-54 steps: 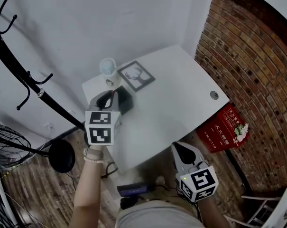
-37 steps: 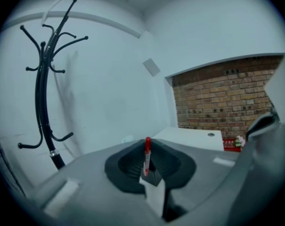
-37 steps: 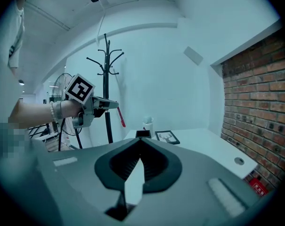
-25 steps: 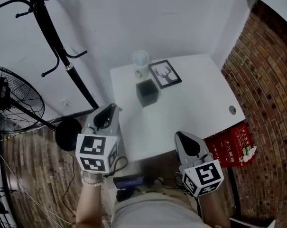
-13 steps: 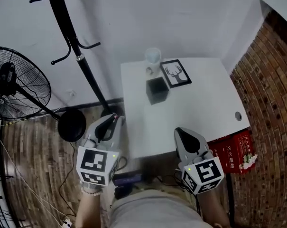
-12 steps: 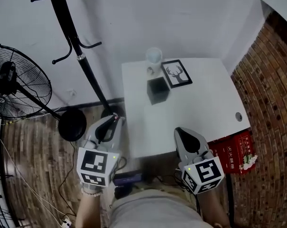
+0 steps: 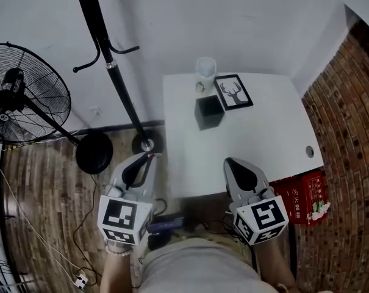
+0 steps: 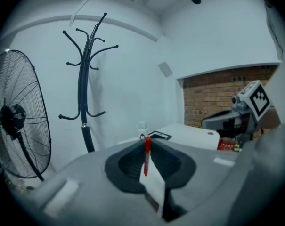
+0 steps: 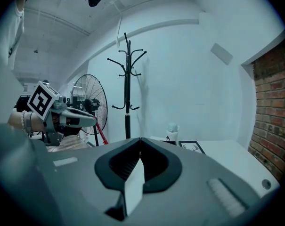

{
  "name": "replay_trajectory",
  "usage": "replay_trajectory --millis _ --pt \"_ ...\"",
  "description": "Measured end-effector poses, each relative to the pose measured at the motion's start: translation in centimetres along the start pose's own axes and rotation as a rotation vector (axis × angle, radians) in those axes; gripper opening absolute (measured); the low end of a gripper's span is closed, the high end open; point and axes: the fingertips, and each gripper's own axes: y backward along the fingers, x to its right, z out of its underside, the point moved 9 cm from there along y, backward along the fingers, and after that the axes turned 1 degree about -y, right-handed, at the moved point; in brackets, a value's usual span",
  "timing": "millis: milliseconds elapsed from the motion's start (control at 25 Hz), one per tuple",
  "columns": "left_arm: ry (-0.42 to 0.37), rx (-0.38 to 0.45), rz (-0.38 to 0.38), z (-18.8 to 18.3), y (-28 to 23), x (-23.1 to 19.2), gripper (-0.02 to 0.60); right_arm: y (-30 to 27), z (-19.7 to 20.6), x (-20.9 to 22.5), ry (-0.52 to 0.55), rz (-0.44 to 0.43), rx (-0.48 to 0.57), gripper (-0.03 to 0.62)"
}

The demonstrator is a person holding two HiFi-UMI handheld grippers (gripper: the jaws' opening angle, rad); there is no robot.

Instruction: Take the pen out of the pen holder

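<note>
A red pen (image 8: 146, 157) stands upright between the jaws of my left gripper (image 8: 146, 142), which is shut on it. In the head view that left gripper (image 7: 146, 159) hangs over the wooden floor, off the near left corner of the white table (image 7: 269, 145). The black square pen holder (image 7: 208, 112) stands at the table's far left, well apart from both grippers. My right gripper (image 7: 229, 163) is at the table's near edge; in the right gripper view its jaws (image 9: 140, 139) are shut with nothing between them.
A picture frame with a deer (image 7: 233, 91) and a pale cup (image 7: 205, 69) stand behind the holder. A black coat stand (image 7: 120, 90) and a floor fan (image 7: 28, 93) are to the left. A brick wall (image 7: 349, 121) and a red box (image 7: 306, 197) are to the right.
My left gripper has drawn back from the pen holder with the pen, off the table toward the person. The right gripper stayed near the front edge. The head camera swung left.
</note>
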Motion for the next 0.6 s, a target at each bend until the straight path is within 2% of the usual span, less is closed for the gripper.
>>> replay_trajectory --millis 360,600 --pt "-0.024 -0.008 0.007 0.49 -0.49 0.64 0.031 0.17 0.24 0.41 0.002 0.007 -0.003 0.005" --pt "-0.012 -0.006 0.019 0.51 -0.76 0.79 0.031 0.27 0.30 0.57 0.012 0.013 -0.009 0.005"
